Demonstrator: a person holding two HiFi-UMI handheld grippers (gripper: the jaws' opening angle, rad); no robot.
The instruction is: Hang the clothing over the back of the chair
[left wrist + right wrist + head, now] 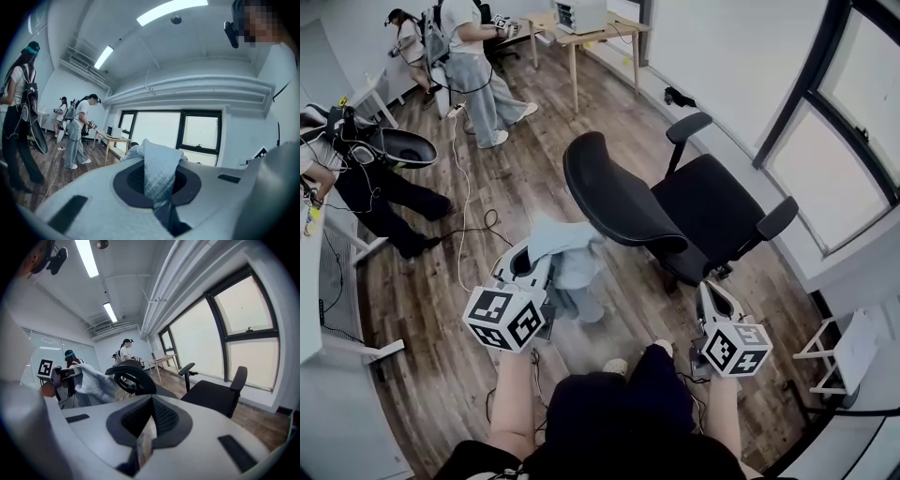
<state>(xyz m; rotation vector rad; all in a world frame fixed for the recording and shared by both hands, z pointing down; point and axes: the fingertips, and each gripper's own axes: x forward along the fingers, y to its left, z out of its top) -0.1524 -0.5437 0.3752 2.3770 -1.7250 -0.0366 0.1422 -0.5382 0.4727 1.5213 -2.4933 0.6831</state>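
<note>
A light blue garment [569, 246] hangs bunched from my left gripper [539, 264], which is shut on it just left of the chair. The black office chair's backrest [614, 202] curves right beside the cloth, and its seat [712, 211] faces the window. In the left gripper view the cloth [159, 157] rises between the closed jaws of the left gripper [157, 183]. My right gripper [713, 292] is shut and holds nothing, near the chair's seat. The right gripper view shows that gripper [146, 430], the backrest [133, 376] and the garment [93, 380] held up at its left.
Three people stand at the back left, one of them [478, 66] by a wooden table [591, 33]. Cables [464, 202] trail over the wood floor. A white desk [309, 281] lines the left side, windows [834, 150] the right, and a white rack [844, 352] stands at lower right.
</note>
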